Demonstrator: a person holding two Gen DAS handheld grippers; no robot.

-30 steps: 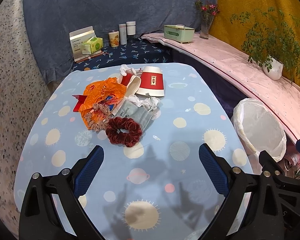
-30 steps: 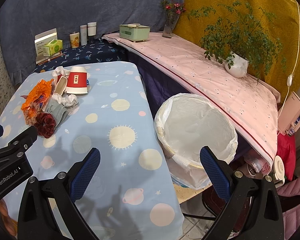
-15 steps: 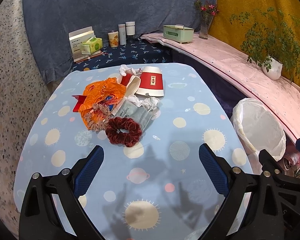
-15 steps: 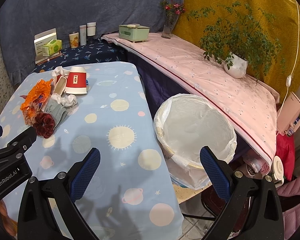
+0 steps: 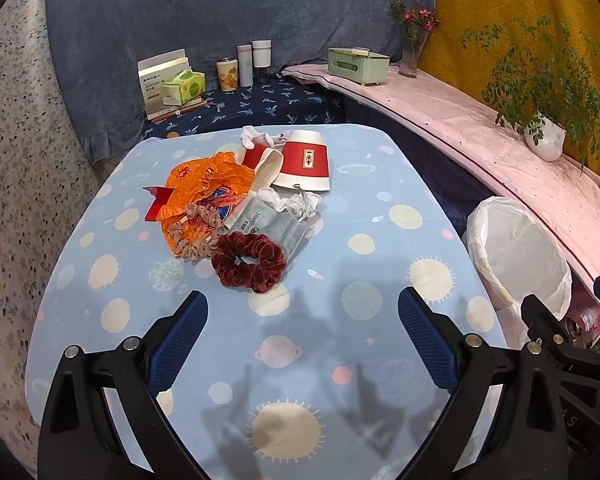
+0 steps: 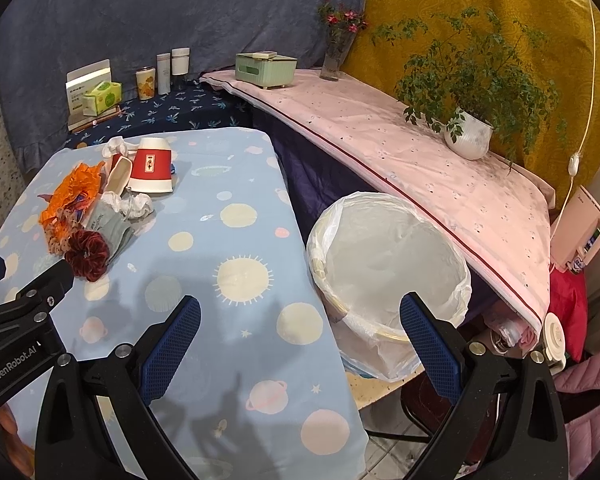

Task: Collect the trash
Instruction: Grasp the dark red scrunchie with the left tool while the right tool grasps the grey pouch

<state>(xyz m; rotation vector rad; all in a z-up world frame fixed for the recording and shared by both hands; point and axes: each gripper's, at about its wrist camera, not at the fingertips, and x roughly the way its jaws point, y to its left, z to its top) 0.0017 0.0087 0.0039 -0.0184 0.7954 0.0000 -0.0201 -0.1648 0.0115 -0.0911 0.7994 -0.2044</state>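
A heap of litter lies on the far half of the blue planet-print table (image 5: 364, 344): an orange crumpled bag (image 5: 204, 184), two red-and-white paper cups (image 5: 306, 162), white crumpled tissue (image 5: 296, 202), a grey packet (image 5: 268, 226), a spotted scrunchie (image 5: 192, 236) and a dark red velvet scrunchie (image 5: 249, 261). A bin with a white liner (image 6: 388, 264) stands off the table's right edge. My left gripper (image 5: 302, 308) hovers open just short of the red scrunchie, empty. My right gripper (image 6: 300, 312) is open and empty over the table's right edge, beside the bin.
A pink-covered shelf (image 6: 400, 160) runs along the right with a potted plant (image 6: 468, 136), a flower vase (image 6: 334, 60) and a green box (image 6: 266, 68). A dark blue ledge behind the table holds a tissue pack (image 5: 182, 88) and small bottles (image 5: 252, 62).
Both grippers have barely shifted; the view has crept slightly. Nothing was taken hold of or let go.
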